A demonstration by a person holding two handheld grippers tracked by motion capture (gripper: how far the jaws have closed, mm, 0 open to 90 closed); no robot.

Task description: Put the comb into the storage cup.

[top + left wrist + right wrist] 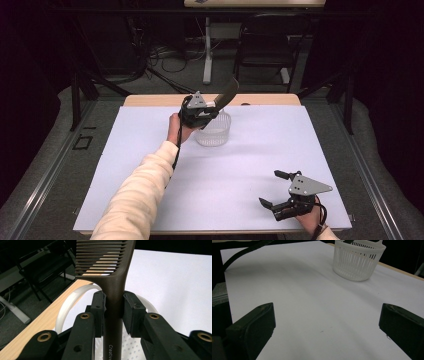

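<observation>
Above the white slotted basket [214,131] at upper centre, the left gripper [200,111] clamps a dark comb [226,93], apparently ready to lower and release it, while the right gripper [281,189] rests agape lower right.

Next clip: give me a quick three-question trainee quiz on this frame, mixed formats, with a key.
1. True or false: the left gripper is shut on the comb.
2. The comb is held over: A) the white basket, B) a metal tray, C) a cardboard box.
3. Fill in: the right gripper, near the table's front edge, has its jaws ____.

Key: 1 true; 2 A; 3 open, nothing between them.
</observation>
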